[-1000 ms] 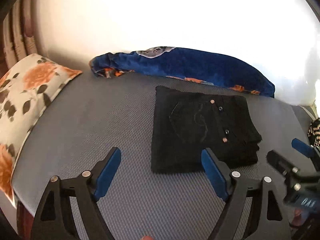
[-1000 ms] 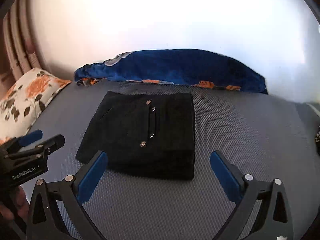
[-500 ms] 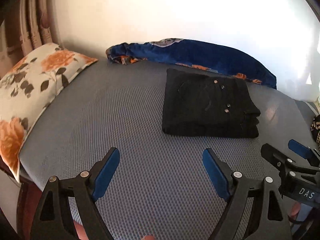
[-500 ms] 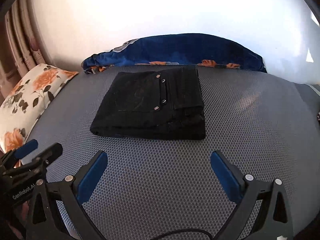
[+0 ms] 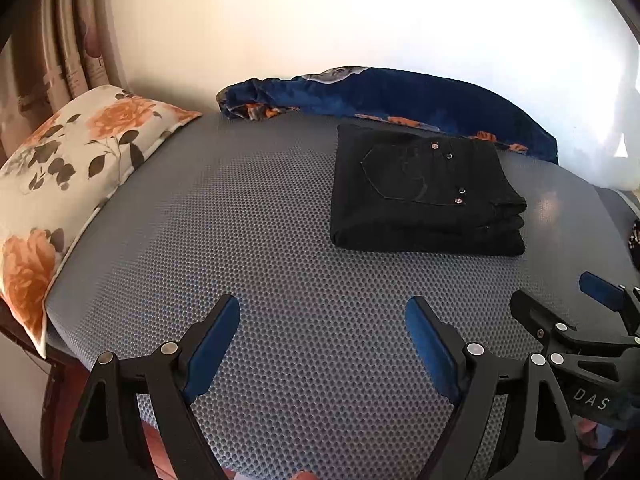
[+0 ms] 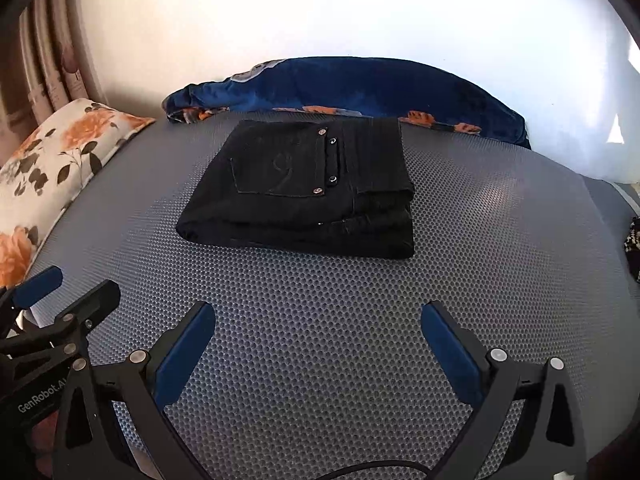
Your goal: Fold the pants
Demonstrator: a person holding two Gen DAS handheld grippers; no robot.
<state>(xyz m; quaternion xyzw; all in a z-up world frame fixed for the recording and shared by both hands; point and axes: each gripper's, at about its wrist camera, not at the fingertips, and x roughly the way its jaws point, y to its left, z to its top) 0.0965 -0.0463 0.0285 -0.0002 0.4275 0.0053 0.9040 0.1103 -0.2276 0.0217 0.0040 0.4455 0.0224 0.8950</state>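
The black pants (image 5: pixel 424 192) lie folded into a compact rectangle on the grey mesh mattress (image 5: pixel 260 240), back pocket and rivets up. They also show in the right wrist view (image 6: pixel 308 188). My left gripper (image 5: pixel 322 320) is open and empty, well short of the pants, near the mattress front edge. My right gripper (image 6: pixel 318 328) is open and empty, also clear of the pants. Each gripper shows in the other's view: the right one (image 5: pixel 568 300) at the lower right, the left one (image 6: pixel 68 288) at the lower left.
A blue blanket (image 5: pixel 400 92) with orange flowers lies bunched along the white wall behind the pants. A floral pillow (image 5: pixel 68 168) lies at the mattress's left end, curtains behind it. A dark patterned item (image 6: pixel 632 248) sits at the right edge.
Both grippers have pulled back and up from the folded pants, which now sit farther off in both views. Both stayed open. The pants have not moved.
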